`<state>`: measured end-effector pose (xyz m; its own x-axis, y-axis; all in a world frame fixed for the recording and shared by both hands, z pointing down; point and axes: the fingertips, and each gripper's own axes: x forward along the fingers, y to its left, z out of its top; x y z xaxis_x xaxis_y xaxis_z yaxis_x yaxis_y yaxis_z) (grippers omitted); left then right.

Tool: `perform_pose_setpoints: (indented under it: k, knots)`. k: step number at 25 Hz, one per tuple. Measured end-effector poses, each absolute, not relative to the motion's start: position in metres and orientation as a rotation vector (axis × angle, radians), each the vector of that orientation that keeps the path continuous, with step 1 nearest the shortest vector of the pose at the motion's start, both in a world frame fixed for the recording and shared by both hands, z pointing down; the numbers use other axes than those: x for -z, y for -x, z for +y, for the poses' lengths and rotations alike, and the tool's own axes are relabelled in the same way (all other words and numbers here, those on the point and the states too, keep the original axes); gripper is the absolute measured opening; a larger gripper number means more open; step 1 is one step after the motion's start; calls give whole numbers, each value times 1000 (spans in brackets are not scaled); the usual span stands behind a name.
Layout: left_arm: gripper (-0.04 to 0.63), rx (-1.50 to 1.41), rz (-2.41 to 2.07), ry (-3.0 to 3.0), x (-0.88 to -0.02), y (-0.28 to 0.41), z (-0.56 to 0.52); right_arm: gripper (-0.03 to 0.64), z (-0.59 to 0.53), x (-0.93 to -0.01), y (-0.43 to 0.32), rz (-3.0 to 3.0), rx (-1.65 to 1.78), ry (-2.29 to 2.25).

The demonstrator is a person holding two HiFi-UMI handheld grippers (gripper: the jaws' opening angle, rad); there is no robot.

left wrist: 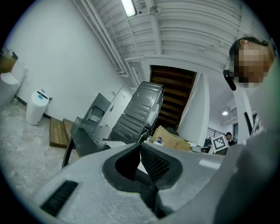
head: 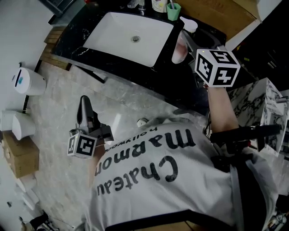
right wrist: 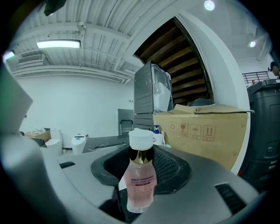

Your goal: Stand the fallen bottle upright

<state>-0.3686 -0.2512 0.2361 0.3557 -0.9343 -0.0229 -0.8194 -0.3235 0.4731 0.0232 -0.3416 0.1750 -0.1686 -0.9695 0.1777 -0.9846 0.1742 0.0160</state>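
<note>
A small pink bottle with a gold collar and a white cap stands upright between the jaws of my right gripper, which is shut on its body. In the head view this bottle is held just off the right end of the white sink, in front of the marker cube of the right gripper. My left gripper hangs low at the left over the marble floor, well away from the bottle. In its own view the left gripper has its pads together with nothing between them.
A black counter surrounds the sink, with a green cup at the back. A white bin, white fixtures and a cardboard box line the left wall. A large cardboard box stands behind the bottle.
</note>
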Motion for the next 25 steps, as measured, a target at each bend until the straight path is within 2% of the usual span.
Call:
perform_pose_setpoints:
  k: [14, 25]
  knots:
    - [18, 421, -1877, -1992, -260, 397, -138, 162, -344, -175, -22, -2367, -133, -1855]
    - [17, 444, -1902, -2005, -247, 402, -133, 163, -341, -176, -24, -2382, -147, -1839]
